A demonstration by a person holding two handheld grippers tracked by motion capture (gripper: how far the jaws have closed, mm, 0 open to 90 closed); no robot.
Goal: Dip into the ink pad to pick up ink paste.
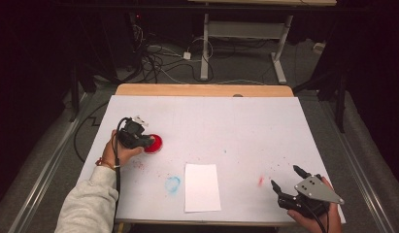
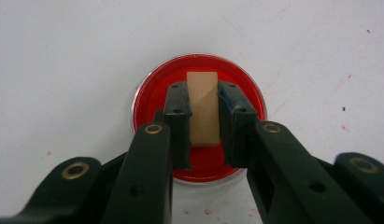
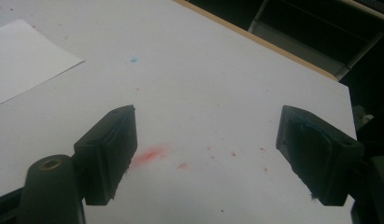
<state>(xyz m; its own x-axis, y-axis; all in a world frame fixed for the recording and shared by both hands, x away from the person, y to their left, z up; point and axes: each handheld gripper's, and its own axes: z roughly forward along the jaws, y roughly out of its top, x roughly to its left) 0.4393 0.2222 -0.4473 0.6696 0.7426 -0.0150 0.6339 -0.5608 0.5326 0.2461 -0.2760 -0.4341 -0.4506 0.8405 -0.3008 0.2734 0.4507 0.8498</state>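
Observation:
A round dish of red paint (image 1: pixel 155 143) (image 2: pixel 154 88) sits on the left part of the white table cover. My left gripper (image 1: pixel 147 141) (image 2: pixel 202 109) is shut on a small tan wooden block (image 2: pixel 202 107), held upright over the red paint; whether the block touches the paint I cannot tell. A white sheet of paper (image 1: pixel 202 187) (image 3: pixel 21 58) lies near the front middle. At the front right my right gripper (image 1: pixel 287 177) (image 3: pixel 206 154) hovers open over the cover, nothing between its jaws.
The white table cover (image 1: pixel 245 131) carries a blue ring smear (image 1: pixel 172 184), a red smear (image 1: pixel 260 181) (image 3: pixel 150 155) and scattered red specks. A wooden table edge (image 1: pixel 202 90) runs along the far side. Beyond it are cables and a desk frame (image 1: pixel 245 34) on the floor.

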